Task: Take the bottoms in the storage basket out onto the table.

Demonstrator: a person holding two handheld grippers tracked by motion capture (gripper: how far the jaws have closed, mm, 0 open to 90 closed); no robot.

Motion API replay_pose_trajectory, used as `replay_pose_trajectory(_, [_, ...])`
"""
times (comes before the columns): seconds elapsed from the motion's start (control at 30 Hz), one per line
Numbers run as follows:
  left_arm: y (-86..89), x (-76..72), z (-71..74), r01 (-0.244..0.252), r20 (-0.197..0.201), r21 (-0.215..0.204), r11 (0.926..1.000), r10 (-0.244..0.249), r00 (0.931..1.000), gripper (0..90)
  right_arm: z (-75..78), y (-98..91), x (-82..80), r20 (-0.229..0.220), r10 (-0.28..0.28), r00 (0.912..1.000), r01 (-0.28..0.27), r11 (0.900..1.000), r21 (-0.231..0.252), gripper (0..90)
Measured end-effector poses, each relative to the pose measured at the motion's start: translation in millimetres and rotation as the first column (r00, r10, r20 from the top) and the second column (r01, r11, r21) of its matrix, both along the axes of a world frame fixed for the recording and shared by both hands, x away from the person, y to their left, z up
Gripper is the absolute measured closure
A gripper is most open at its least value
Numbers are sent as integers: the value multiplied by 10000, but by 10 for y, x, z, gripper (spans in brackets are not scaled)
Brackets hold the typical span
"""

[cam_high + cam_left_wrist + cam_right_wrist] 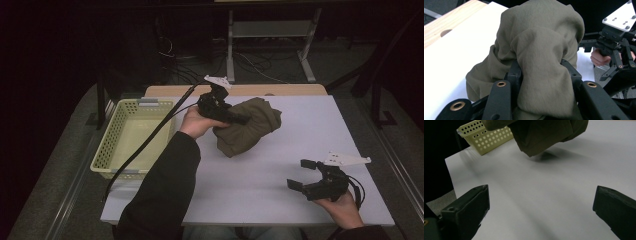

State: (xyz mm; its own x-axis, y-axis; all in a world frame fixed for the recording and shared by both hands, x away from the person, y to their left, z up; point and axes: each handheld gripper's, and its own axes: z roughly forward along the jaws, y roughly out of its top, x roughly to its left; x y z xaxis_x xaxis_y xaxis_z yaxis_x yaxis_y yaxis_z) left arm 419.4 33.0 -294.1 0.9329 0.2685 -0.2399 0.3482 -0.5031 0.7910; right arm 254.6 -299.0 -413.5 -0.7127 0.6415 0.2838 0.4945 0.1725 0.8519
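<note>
An olive-green cloth (250, 125) hangs bunched above the middle of the white table (280, 190), its lower end close to the surface. My left gripper (239, 120) is shut on it, and in the left gripper view the cloth (541, 62) drapes over and between both jaws. In the right gripper view the cloth (544, 135) hangs at the top with its shadow on the table below. My right gripper (301, 174) is held near the table's front right, jaws wide open with nothing between them. The right gripper (614, 50) also appears beyond the cloth in the left gripper view.
A pale yellow perforated basket (131, 137) stands at the table's left edge, with nothing showing inside it; it also appears as the basket (484, 137) in the right gripper view. A wooden table edge (235, 90) runs along the back. Metal frame legs (307, 50) and cables lie on the floor beyond.
</note>
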Motion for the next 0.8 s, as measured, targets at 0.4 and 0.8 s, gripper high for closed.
replay_pose_trajectory(0.4, [-156, -8, -192, 187, -229, 73, 9998, -185, 9996, 587, 2, -2, 0, -46, 10, 10000, -10, 10000, -30, 3])
replay_pose_trajectory(0.8, [-310, -43, -396, 441, -227, 242, 9987, -436, 9988, 585, 4, 3, -1, -25, -8, 10000, 8, 10000, -10, 3])
